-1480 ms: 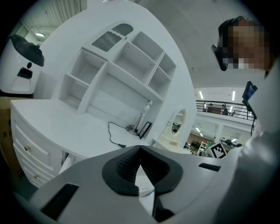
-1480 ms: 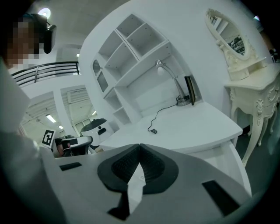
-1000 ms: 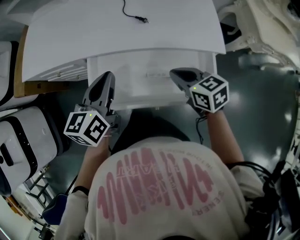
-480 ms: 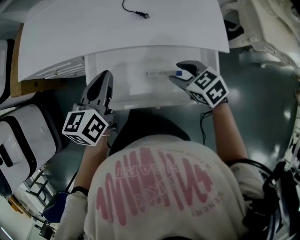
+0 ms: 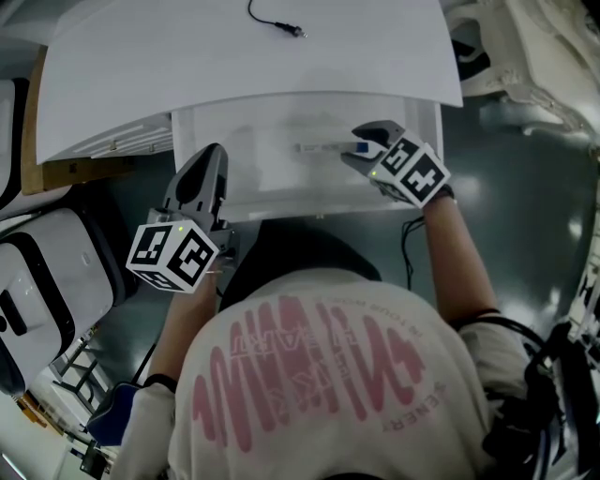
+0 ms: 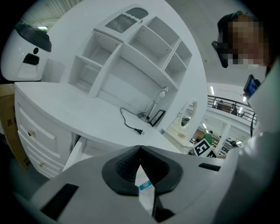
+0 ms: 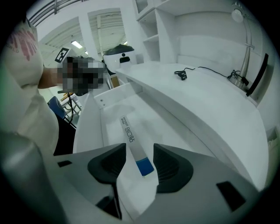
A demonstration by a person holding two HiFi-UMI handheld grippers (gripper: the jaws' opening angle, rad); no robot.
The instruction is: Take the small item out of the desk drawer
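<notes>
The white drawer stands pulled out from under the white desk. On its floor lies the small item, a thin white strip with a blue end. My right gripper reaches down into the drawer at the strip's blue end. Its jaws have just been opening, and the strip lies between the open pads without being pressed. My left gripper hovers at the drawer's front left corner, its tips closed together on nothing.
A black cord with a plug lies on the desk top. Left of the desk are drawer fronts, a brown board and a white appliance. The desk's shelf unit and a lamp rise at the back.
My right gripper has gone from the drawer's front edge deeper and lower into the drawer, rolled, and its jaws have opened around the strip's blue end. The left gripper has stayed put.
</notes>
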